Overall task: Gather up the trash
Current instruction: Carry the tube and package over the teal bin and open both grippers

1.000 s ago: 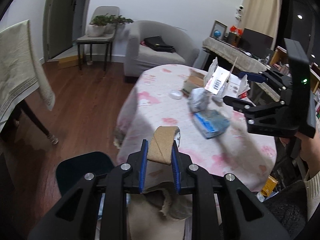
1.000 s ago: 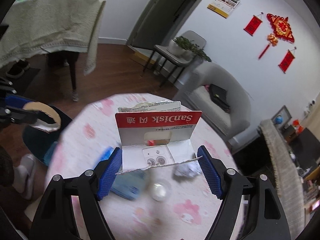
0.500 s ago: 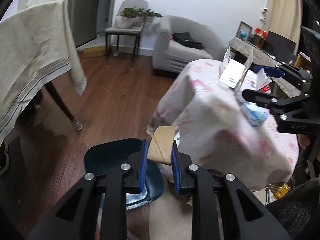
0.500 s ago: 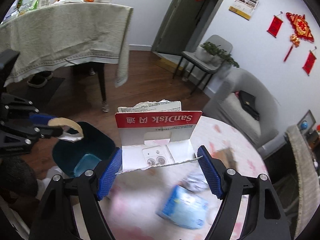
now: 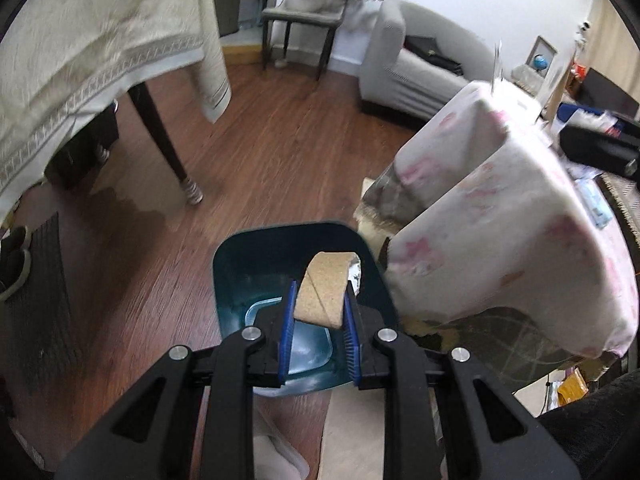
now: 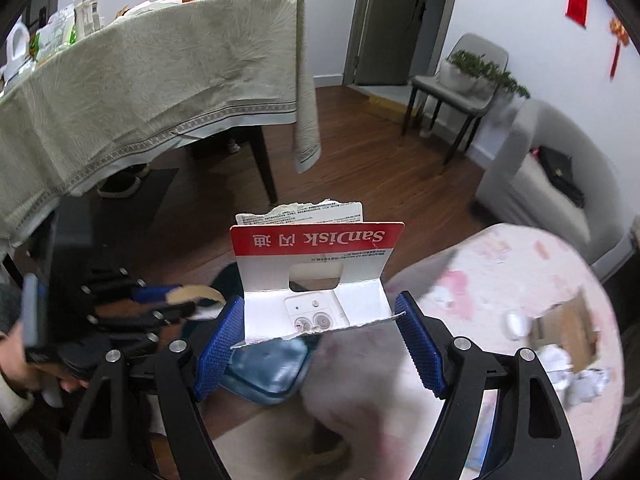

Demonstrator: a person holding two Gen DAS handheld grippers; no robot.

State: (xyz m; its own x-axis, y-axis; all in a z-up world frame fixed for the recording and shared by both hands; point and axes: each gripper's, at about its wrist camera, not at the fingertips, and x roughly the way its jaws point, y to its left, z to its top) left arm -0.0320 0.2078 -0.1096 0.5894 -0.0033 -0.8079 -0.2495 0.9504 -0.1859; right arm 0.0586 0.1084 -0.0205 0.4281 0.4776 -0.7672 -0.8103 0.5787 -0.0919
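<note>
Over the dark teal bin (image 5: 256,256) on the wood floor: left gripper (image 5: 318,312) pinching a flattened cardboard tube (image 5: 324,286). Right gripper (image 6: 320,326), jaws wide, pads pressing the sides of a torn card package (image 6: 316,280), beside the pink-print tablecloth (image 6: 500,272). Red band, upside down: "SanDisk 闪迪". Smaller print unreadable.

One bin (image 5: 256,256), two held scraps (image 5: 322,294)
</note>
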